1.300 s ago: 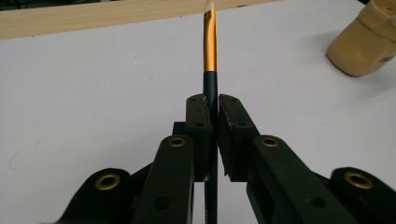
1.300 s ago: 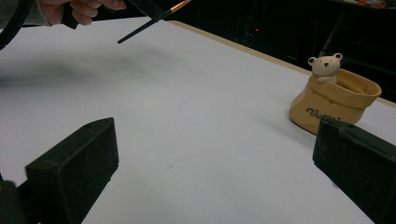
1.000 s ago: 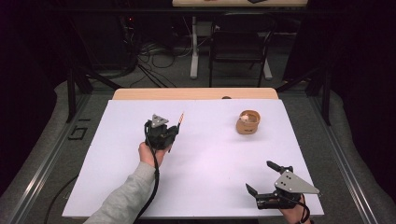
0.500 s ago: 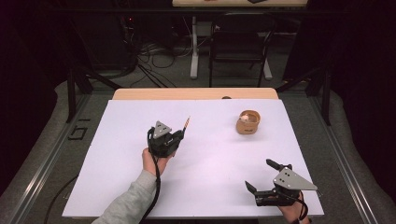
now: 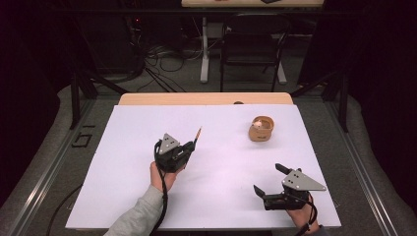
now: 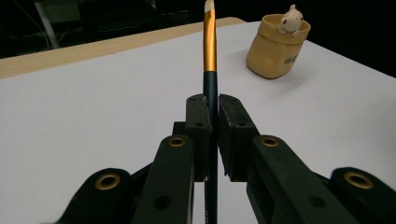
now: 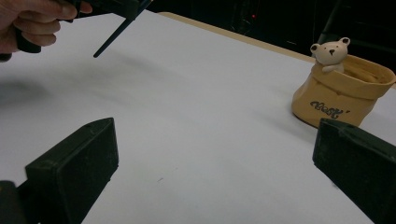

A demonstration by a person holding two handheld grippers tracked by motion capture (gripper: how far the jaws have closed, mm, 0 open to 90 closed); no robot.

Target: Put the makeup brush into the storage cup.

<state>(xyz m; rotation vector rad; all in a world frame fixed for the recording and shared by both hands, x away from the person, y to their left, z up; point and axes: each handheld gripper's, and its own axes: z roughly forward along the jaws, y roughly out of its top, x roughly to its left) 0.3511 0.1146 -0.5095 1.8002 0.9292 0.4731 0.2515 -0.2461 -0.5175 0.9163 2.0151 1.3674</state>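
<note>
1. Your left gripper point(image 5: 189, 150) was clenched on a pencil point(image 6: 209, 51), both pads pressed against its dark blue shaft.
2. The pencil ran on past the jaws, with its gold band and pale tip pointing away from you, and it was held clear of the white table point(image 5: 128, 142).
3. Your left hand point(image 5: 162, 176) carried that gripper over the middle of the table, a little left of centre.
4. A tan sack-shaped pot point(image 5: 260, 129) with a small bear figure point(image 7: 331, 52) on its rim stood upright at the far right of the table, well apart from the pencil.
5. Your right gripper point(image 5: 269, 179) sat near the front right corner, its jaws spread wide and grasping nothing, well apart from the pot.
</note>
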